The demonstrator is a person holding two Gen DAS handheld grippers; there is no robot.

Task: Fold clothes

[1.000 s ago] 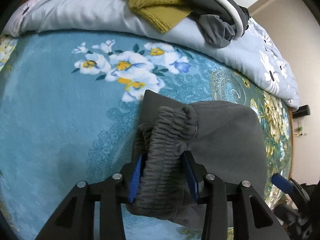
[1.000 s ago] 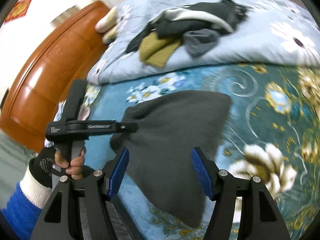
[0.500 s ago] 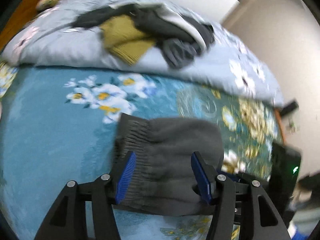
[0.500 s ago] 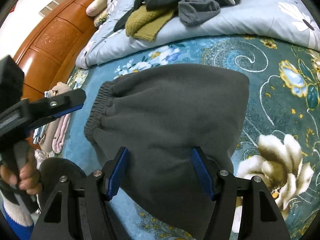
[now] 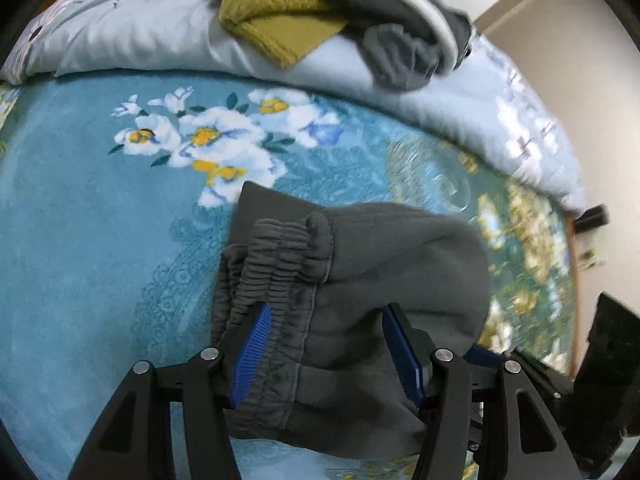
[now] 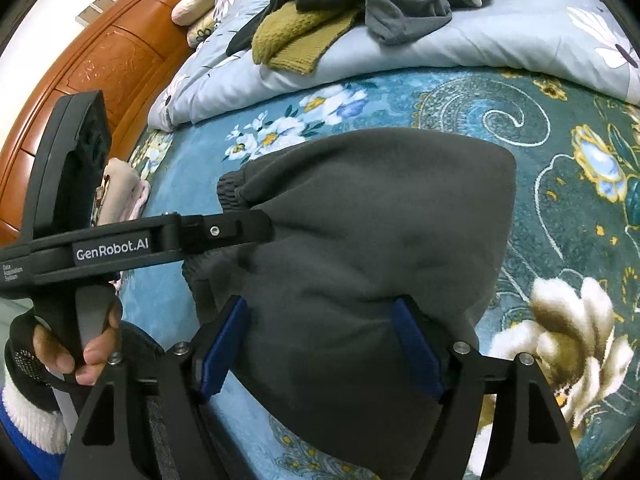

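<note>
A dark grey pair of sweatpants point(image 5: 384, 276) lies folded on the teal flowered bedspread point(image 5: 80, 208), its elastic waistband point(image 5: 276, 252) bunched toward the left. My left gripper point(image 5: 324, 344) is open, its blue pads either side of the waistband end, fabric lying between them. In the right wrist view the sweatpants point(image 6: 372, 232) fill the middle. My right gripper point(image 6: 320, 340) is open, straddling the near edge of the fabric. The left gripper point(image 6: 256, 230) also shows there, reaching in from the left at the waistband.
A pile of unfolded clothes, a mustard knit point(image 6: 296, 36) and grey garments point(image 6: 404, 12), lies on a pale blue duvet point(image 6: 500, 40) at the back. A wooden headboard point(image 6: 100, 72) stands at left. Folded pink cloth point(image 6: 120, 192) lies at the bed's left edge.
The left gripper opened from its grip on the waistband a second ago and has since shifted back over it. The right gripper has moved closer over the fabric's near edge.
</note>
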